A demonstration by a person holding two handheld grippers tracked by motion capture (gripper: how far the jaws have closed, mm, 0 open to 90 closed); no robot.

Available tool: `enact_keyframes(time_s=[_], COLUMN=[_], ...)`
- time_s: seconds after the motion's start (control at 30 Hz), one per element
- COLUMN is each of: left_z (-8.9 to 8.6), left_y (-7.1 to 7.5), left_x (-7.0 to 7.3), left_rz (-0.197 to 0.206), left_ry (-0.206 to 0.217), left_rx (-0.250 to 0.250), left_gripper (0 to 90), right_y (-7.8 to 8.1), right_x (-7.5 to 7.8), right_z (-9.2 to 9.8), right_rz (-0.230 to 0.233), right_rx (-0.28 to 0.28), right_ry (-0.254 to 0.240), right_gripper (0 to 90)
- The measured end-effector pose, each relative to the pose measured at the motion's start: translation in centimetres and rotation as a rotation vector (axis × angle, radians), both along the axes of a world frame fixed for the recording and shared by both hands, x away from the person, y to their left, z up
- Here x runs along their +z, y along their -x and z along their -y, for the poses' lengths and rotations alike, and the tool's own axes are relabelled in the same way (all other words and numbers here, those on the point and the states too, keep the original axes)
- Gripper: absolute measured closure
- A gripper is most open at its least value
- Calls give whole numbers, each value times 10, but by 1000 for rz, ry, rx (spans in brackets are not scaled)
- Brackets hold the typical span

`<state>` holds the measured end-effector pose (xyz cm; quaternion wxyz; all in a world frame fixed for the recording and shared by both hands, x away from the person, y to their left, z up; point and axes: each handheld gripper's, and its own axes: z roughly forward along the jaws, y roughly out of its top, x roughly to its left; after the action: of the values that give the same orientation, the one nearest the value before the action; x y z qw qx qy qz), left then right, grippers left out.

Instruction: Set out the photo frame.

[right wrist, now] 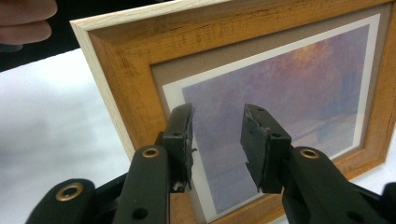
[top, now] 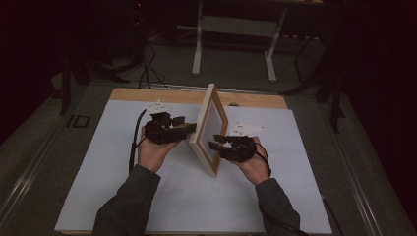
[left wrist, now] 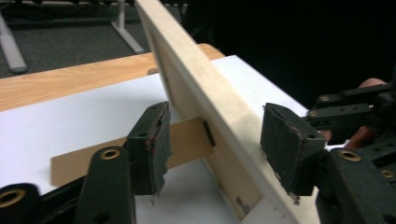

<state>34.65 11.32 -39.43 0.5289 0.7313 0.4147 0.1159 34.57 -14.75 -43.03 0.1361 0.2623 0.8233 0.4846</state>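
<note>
The left gripper (top: 183,124) sits behind the picture frame (top: 210,129), near the middle of the desk (top: 98,162) toward its far edge. In the left gripper view its jaws stand wide apart around the frame's back edge, gripping nothing; one jaw lies over the brown prop stand (left wrist: 187,140) that sticks out from the frame's back.

The picture frame stands upright on its lower edge, leaning on that stand, with its printed face turned to the right.

The right gripper (top: 215,143) faces the front of the frame, jaws partly open and empty, close to the print (right wrist: 289,93) without clearly touching it.

The frame looks light and stiff, but any glass or glossy front would be slippery and breakable. The wooden border looks the safest place to pinch; the thin stand would likely flex or fold.
</note>
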Motion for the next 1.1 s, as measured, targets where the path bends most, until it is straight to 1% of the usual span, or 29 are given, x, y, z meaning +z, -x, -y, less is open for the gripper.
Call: enact_keyframes(time_s=[0.1,0.13,0.2,0.27,0.3,0.33,0.43,0.5,0.67,0.73,0.8,0.83,0.9,1.0,1.07,1.1], left_z=[2,5,7,10,13,16,22,24,27,27,27,28,30,32,32,33], left_y=[1,3,4,6,7,8,10,11,12,12,12,12,12,13,13,14], left_x=[0,1,1,1,0,-1,-2,-3,-6,-7,-7,-7,-9,-11,-11,-11], left_rz=[3,5,4,5,10,12,15,10,-1,-13,-19,-26,-30,-40,-40,-37], left_ry=[5,15,8,-12,-34,-45,-70,-70,-83,-69,-66,-72,-82,-83,-83,-96], left_rx=[1,-1,-1,-6,-8,-14,-15,-22,-35,-38,-39,-45,-41,-41,-41,-31], left_gripper=[388,379,360,359,359,358,354,359,420,428,433,451,456,462,465,471], right_y=[0,0,0,0,0,0,-1,-1,-1,-1,-1,-1,-2,-3,-3,-3], right_x=[1,1,1,1,1,0,-1,-1,-1,-1,-1,-1,-1,0,0,1], right_z=[0,0,1,2,2,2,2,2,4,5,6,9,12,14,15,15], right_rz=[3,5,5,5,7,0,1,1,4,10,10,9,7,8,11,12], right_rx=[1,1,1,0,-1,-3,-6,-7,-12,-20,-21,-27,-33,-43,-43,-44], right_ry=[3,3,2,2,2,2,0,1,4,13,16,12,4,1,1,2], right_gripper=[631,630,628,628,628,628,627,628,627,628,628,628,628,629,629,629])
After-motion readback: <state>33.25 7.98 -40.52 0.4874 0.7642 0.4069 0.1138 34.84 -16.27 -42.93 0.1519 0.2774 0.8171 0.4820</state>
